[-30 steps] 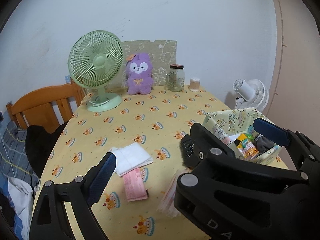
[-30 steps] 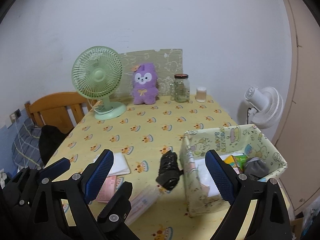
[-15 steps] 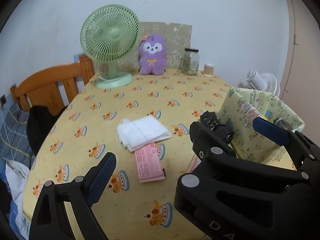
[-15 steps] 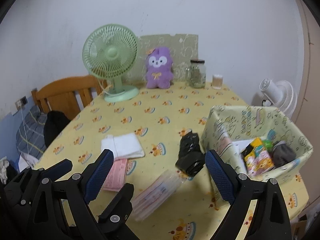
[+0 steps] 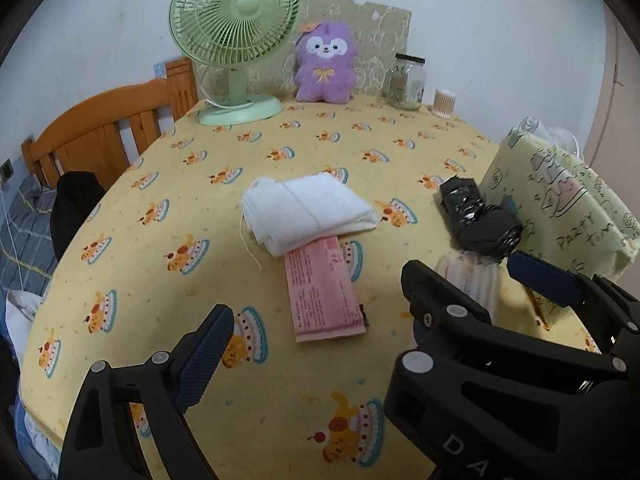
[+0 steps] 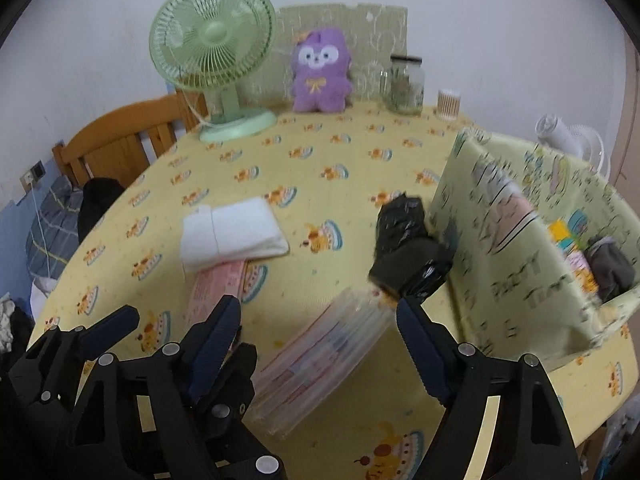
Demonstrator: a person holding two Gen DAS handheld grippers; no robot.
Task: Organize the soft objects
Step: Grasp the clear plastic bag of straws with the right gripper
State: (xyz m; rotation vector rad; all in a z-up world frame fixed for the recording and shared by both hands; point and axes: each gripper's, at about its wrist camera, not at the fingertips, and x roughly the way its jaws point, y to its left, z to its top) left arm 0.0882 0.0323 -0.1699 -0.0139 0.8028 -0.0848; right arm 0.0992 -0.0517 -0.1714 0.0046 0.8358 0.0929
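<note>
I'm over a yellow cake-print tablecloth (image 5: 168, 184) pushed against a pale wall. My right gripper (image 6: 318, 334) has its jaws apart, though they have just been closing a little, and only the clear flat packet (image 6: 320, 364) lies below the gap, untouched. My left gripper (image 5: 362, 308) stands wide apart with nothing held, above the pink packet (image 5: 322, 292). Just past that, the folded white cloth (image 5: 308, 210) overlaps the pink packet's far end, and the black bundle (image 6: 408, 248) sits against the printed storage box (image 6: 508, 264). The box already holds a grey soft piece (image 6: 610, 264) and colourful packs, so I judge sorting is partly done; cloth, bundle and both packets remain out. The purple plush (image 5: 325, 62) stands by the wall. The right view is blurred, the box's floor is hidden, and I can't tell what the bundle is.
</note>
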